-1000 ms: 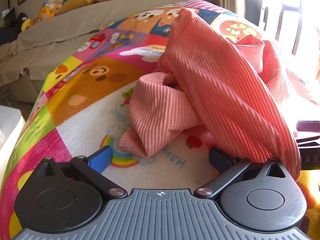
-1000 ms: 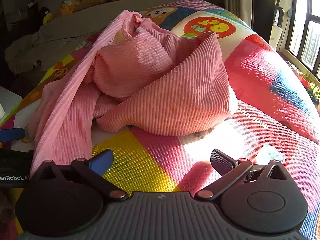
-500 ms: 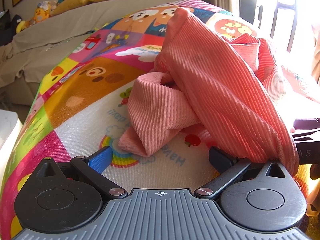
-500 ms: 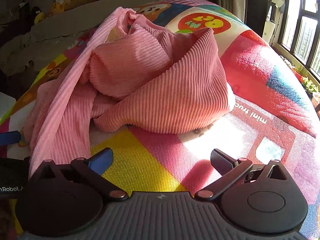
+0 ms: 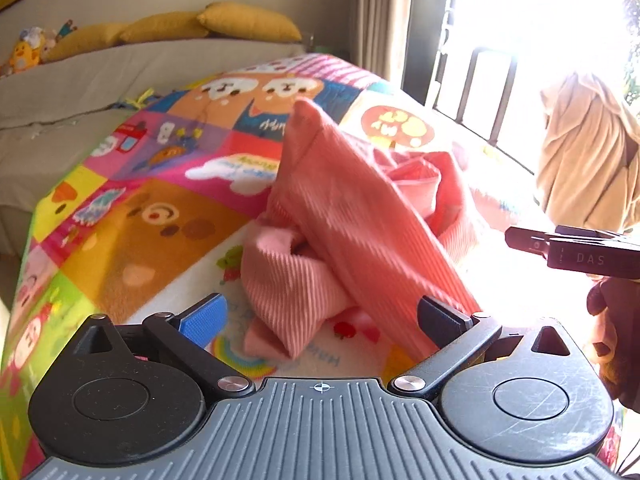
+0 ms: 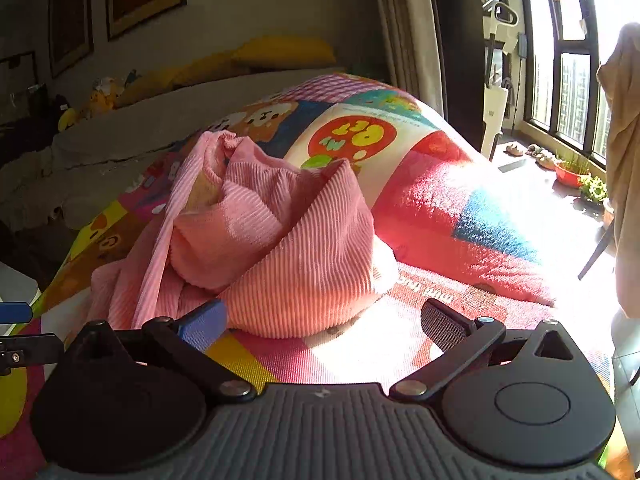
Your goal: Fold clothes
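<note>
On the mat [image 5: 120, 248], pink garment [image 5: 344, 216] lies bunched, unfolded. Soft, light ribbed knit; best taken at a hem edge. Left hand-held gripper [image 5: 320, 316] and right hand-held gripper [image 6: 324, 320] both wide, empty.

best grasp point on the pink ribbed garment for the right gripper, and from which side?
Probably the low rounded edge of the pink ribbed garment, nearest the right gripper. Come in low from the near side along the play mat: that edge lies on the mat just ahead of the open fingers, while the crumpled peak behind is bunched layers.
</note>
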`<action>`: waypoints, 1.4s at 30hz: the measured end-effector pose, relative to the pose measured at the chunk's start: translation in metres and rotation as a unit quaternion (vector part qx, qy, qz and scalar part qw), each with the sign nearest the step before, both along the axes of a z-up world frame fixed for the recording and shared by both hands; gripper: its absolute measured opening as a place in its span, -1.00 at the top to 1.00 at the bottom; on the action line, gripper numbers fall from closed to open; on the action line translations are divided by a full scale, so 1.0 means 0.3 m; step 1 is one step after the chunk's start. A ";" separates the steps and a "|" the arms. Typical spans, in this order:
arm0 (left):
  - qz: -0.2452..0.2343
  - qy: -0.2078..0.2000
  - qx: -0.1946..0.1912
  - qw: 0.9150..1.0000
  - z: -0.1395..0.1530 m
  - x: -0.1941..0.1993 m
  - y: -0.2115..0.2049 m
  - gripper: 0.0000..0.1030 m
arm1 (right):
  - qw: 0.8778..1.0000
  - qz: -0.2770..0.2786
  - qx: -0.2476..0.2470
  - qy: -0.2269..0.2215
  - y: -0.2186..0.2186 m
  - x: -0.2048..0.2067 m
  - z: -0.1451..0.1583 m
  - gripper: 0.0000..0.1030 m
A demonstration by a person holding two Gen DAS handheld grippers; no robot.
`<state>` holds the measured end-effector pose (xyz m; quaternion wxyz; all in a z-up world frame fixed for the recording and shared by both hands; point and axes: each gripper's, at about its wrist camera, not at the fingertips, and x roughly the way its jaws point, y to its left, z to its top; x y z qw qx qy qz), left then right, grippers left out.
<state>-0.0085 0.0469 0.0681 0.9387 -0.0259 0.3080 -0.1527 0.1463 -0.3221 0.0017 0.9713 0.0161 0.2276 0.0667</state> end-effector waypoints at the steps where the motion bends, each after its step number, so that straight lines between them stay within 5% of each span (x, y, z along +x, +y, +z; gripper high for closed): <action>1: -0.003 -0.004 -0.008 1.000 0.028 0.029 0.008 -1.00 | 1.000 -0.005 -0.009 -0.016 -0.008 0.021 0.027 -1.00; 5: -0.015 0.050 -0.064 0.997 0.031 0.237 0.023 -1.00 | 0.999 0.025 -0.028 0.015 -0.002 0.256 0.074 -1.00; 10: -0.015 0.121 -0.110 0.986 -0.092 0.460 0.028 -1.00 | 0.991 0.046 0.087 0.096 0.009 0.602 0.033 -1.00; 13: -0.020 0.140 -0.111 0.984 -0.141 0.553 0.021 -1.00 | 0.984 0.072 0.097 0.127 0.074 0.767 -0.046 -1.00; 19: -0.064 0.153 -0.123 0.978 -0.189 0.606 0.008 -1.00 | 0.959 0.117 0.147 0.214 0.109 0.862 -0.192 -1.00; 25: -0.152 0.165 -0.134 0.965 -0.173 0.465 -0.009 -1.00 | 0.922 0.200 0.184 0.277 0.110 0.622 -0.197 -1.00; 30: -0.222 0.189 -0.131 0.948 -0.151 0.239 -0.029 -1.00 | 0.906 0.224 0.203 0.296 0.075 0.337 -0.188 -1.00; 32: -0.248 0.198 -0.128 0.940 -0.142 0.149 -0.036 -1.00 | 0.919 0.219 0.177 0.278 0.056 0.247 -0.153 -1.00; 34: -0.235 0.173 -0.097 0.951 -0.122 0.089 -0.018 -1.00 | 0.937 0.204 0.140 0.245 0.034 0.163 -0.103 -1.00; 36: -0.195 0.122 -0.056 0.972 -0.081 0.047 0.019 -1.00 | 0.977 0.165 0.039 0.133 0.017 0.060 -0.004 -1.00; 37: -0.173 0.096 -0.035 0.980 -0.061 0.025 0.037 -1.00 | 0.986 0.150 -0.016 0.069 0.021 0.004 0.039 -1.00; 40: -0.104 0.009 0.038 0.994 -0.001 -0.041 0.085 -1.00 | 0.975 0.161 -0.150 -0.021 0.081 -0.120 0.097 -1.00; 42: -0.108 0.010 0.036 0.993 0.016 -0.054 0.096 -1.00 | 0.960 0.192 -0.205 -0.021 0.155 -0.151 0.072 -1.00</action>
